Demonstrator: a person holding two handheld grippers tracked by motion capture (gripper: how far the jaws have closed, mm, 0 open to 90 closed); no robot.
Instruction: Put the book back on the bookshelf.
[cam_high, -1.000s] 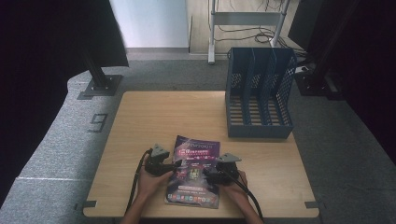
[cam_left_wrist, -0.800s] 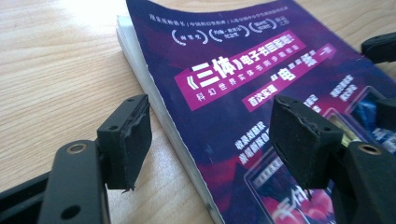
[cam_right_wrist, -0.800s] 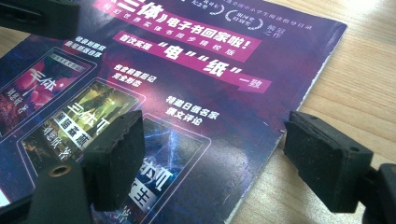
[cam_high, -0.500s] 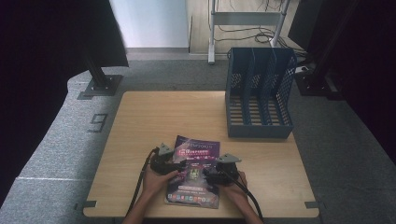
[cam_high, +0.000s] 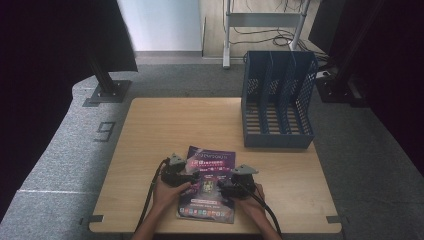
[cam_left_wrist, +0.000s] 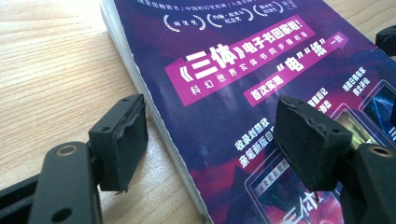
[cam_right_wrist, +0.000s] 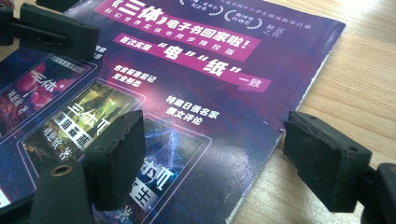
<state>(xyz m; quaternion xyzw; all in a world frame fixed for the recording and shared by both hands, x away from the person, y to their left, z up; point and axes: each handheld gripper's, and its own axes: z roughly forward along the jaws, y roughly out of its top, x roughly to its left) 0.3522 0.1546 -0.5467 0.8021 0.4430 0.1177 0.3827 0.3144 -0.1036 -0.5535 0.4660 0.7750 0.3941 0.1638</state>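
Wooden tabletop (cam_high: 150, 135) carries a purple book (cam_high: 209, 187) flat at its near edge. Left hand-held gripper (cam_left_wrist: 210, 140) has just been opening and straddles the spine edge, gripping nothing; right hand-held gripper (cam_right_wrist: 215, 154) gapes over the opposite edge. Cover likely glossy, flexible: grip edges. Blue file rack (cam_high: 277, 100) stands beyond.

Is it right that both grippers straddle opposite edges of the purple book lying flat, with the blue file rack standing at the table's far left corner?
Not quite. The high view shows the blue file rack at the table's far right corner, not the left. The rest holds: the left gripper and right gripper straddle opposite edges of the purple book, jaws open, and it lies flat.
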